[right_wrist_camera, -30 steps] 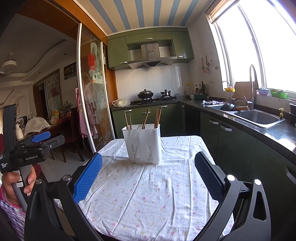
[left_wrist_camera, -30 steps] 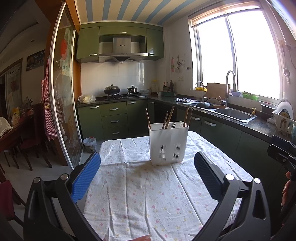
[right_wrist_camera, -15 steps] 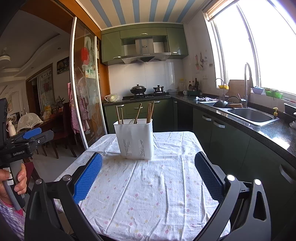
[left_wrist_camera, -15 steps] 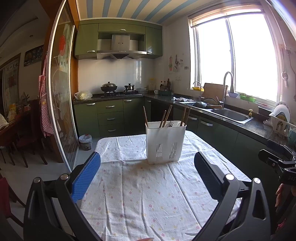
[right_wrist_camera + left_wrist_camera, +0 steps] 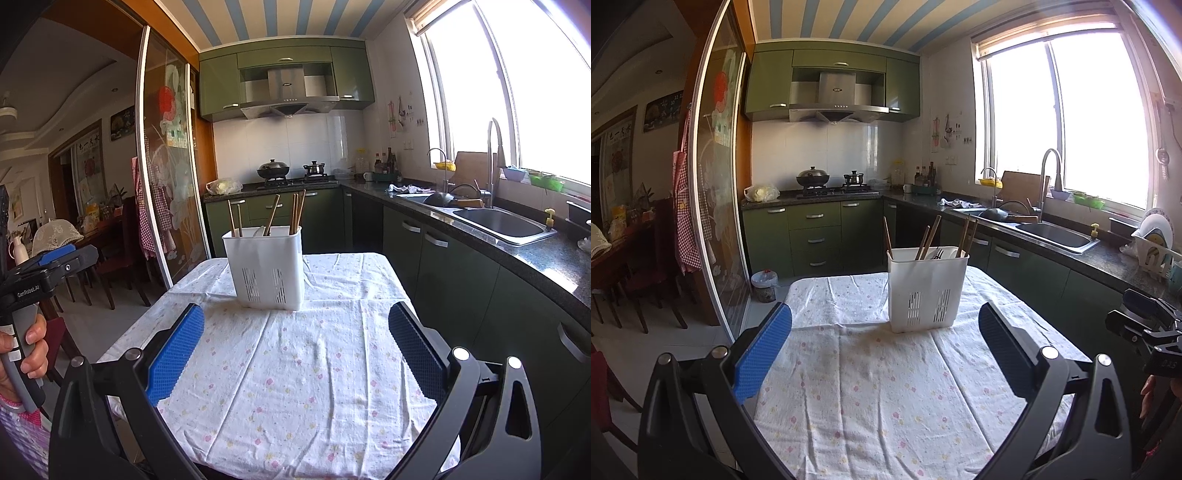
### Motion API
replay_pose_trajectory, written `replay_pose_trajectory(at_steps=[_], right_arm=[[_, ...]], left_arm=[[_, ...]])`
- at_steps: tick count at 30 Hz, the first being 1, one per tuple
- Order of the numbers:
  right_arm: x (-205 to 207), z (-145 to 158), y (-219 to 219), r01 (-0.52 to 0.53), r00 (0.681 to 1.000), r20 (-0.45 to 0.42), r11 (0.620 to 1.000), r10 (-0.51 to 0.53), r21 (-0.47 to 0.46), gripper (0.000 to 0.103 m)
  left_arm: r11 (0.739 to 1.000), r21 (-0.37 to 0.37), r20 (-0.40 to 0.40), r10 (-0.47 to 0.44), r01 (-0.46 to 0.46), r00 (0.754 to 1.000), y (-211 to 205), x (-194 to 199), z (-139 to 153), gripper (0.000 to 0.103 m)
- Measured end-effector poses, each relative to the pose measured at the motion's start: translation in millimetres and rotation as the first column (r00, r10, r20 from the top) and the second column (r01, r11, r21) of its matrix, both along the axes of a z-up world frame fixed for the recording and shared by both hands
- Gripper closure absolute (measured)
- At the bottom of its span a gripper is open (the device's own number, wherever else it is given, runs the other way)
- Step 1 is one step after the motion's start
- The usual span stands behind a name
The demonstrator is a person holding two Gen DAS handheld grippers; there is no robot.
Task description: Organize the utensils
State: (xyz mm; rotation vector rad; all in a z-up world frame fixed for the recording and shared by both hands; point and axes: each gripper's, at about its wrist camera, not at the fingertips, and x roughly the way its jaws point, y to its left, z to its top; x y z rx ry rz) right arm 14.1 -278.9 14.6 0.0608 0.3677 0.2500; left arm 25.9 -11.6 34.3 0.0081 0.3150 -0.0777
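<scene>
A white slotted utensil holder [image 5: 926, 290] stands upright at the far end of the table on a flowered cloth [image 5: 886, 387]. It also shows in the right wrist view [image 5: 266, 268]. Several wooden chopsticks [image 5: 929, 236] and some darker utensils stand in it; the chopsticks also show in the right wrist view [image 5: 273, 218]. My left gripper [image 5: 884, 347] is open and empty, held above the near part of the table. My right gripper [image 5: 295, 350] is open and empty, also well short of the holder.
Green kitchen cabinets and a dark counter with a sink [image 5: 1052, 236] run along the right. A stove with pots [image 5: 831, 182] is at the back. A glass sliding door [image 5: 716, 206] stands left of the table. Dining chairs [image 5: 122, 254] are beyond it.
Both grippers have drawn back from the holder and shifted slightly; the holder looks smaller and farther. Both stay open and empty. The holder has not moved.
</scene>
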Motion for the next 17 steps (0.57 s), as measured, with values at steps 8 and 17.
replay_pose_trajectory(at_steps=[8,17], right_arm=[[-0.6,0.0,0.4,0.001,1.0,0.0,1.0,-0.001,0.0,0.005],[-0.7,-0.3,0.7,0.001,1.0,0.0,1.0,-0.001,-0.001,0.005]], left_arm=[[1.0,0.018,-0.001,0.004,-0.004,1.0,-2.4,-0.6,1.9,0.007],[1.0,0.026,-0.016,0.002,-0.001,1.0,-6.4,0.7,2.1,0.007]])
